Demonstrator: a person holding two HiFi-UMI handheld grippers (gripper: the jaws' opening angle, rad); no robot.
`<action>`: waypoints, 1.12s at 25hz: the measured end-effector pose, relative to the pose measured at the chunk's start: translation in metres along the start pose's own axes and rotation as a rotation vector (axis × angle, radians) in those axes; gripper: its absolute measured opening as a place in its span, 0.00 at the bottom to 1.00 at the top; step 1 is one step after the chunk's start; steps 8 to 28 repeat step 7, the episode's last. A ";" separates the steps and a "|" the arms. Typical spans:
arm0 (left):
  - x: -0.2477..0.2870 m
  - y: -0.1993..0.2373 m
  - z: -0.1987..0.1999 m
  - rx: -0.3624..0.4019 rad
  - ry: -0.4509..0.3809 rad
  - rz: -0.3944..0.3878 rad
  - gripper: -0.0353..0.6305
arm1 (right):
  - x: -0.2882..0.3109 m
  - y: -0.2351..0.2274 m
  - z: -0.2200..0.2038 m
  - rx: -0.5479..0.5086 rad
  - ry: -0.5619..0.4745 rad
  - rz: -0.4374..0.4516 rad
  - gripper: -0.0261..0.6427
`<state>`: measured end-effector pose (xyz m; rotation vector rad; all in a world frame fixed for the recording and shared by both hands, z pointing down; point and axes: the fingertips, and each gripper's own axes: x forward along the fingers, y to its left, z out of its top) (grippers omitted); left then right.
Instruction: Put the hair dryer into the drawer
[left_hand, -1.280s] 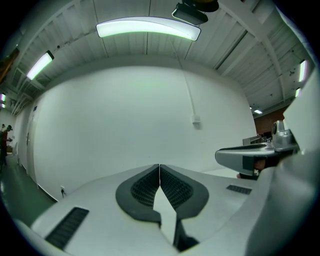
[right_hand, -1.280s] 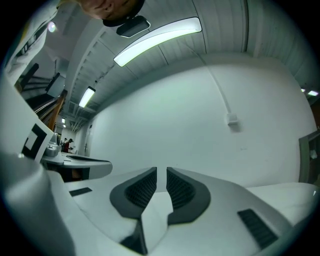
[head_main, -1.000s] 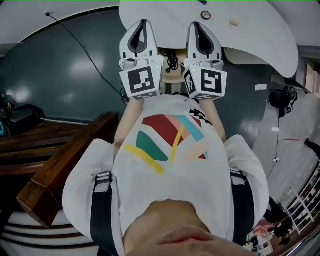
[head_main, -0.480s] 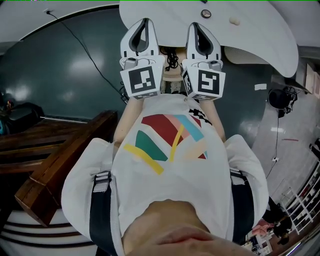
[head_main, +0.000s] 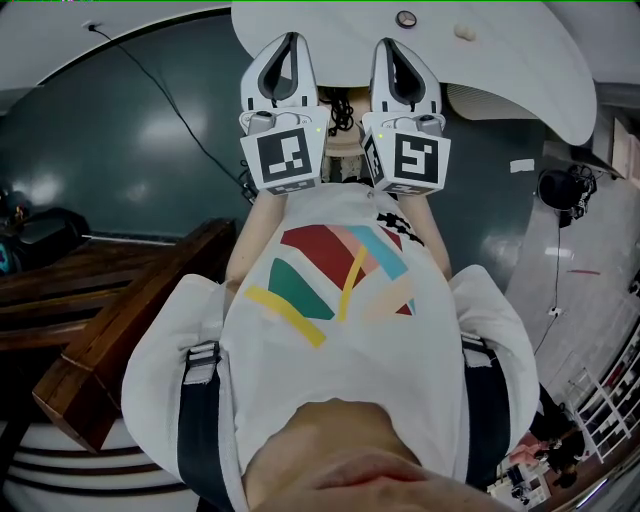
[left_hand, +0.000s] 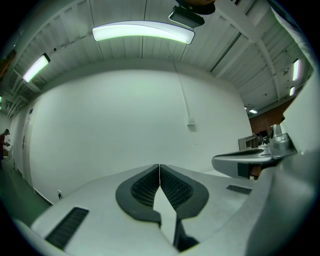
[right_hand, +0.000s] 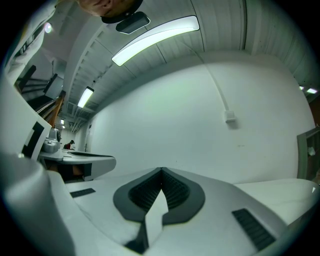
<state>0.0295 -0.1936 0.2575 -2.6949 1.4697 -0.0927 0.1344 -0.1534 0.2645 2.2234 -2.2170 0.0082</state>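
We see smooth matt white plastic shelling the left gripper (head_main: 288, 45) and right gripper (head_main: 392, 48), dark ribbed pads (left_hand: 145, 187) inside, soft cloth in the printed shirt (head_main: 340, 350), polished brown wood in the beam (head_main: 130, 330), and a glossy dark floor (head_main: 140, 140).

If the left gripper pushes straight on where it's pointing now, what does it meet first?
Probably the white wall: the left gripper, shut and empty, faces it with nothing showing between. How far off the wall stands is unclear.
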 end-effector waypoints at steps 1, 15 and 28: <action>0.000 -0.001 0.000 0.000 0.000 -0.002 0.08 | 0.000 -0.001 0.000 0.000 0.001 -0.001 0.06; 0.005 -0.007 -0.002 0.001 0.003 -0.007 0.08 | 0.001 -0.007 -0.002 0.000 0.002 -0.002 0.06; 0.005 -0.007 -0.002 0.001 0.003 -0.007 0.08 | 0.001 -0.007 -0.002 0.000 0.002 -0.002 0.06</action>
